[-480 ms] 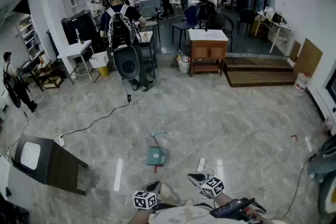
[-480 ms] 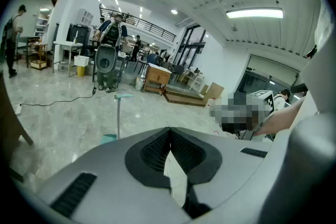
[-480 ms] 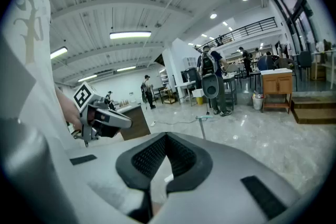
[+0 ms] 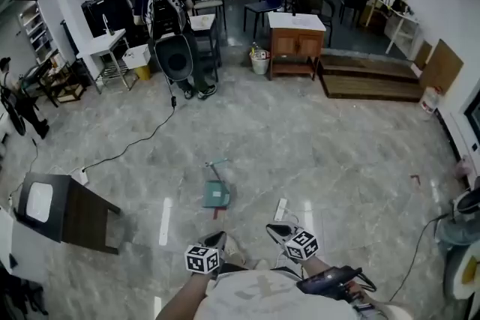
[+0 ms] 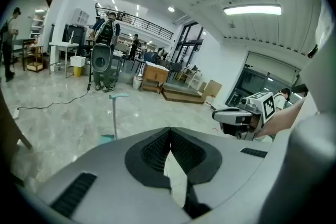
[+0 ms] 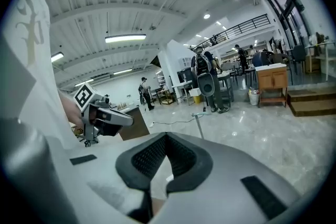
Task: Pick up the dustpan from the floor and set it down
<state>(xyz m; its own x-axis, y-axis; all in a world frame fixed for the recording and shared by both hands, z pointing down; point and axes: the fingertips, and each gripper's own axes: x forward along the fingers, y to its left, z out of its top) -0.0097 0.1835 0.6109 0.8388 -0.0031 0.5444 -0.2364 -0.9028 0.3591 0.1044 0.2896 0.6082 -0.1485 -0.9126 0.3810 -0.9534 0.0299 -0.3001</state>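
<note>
**Both tongs closed and empty; dustpan on the floor ahead.**
The grey marble floor (image 4: 337, 154) fills most of my head view. On it rests the teal dustpan (image 4: 216, 195), pan flat and handle standing upright. It lies straight ahead of the left gripper (image 4: 216, 240), and ahead and to the left of the right gripper (image 4: 279, 232), apart from both. A flat white strip (image 4: 280, 209) lies just ahead of the right gripper. In each gripper view I see the jaws pressed together with nothing between them.
</note>
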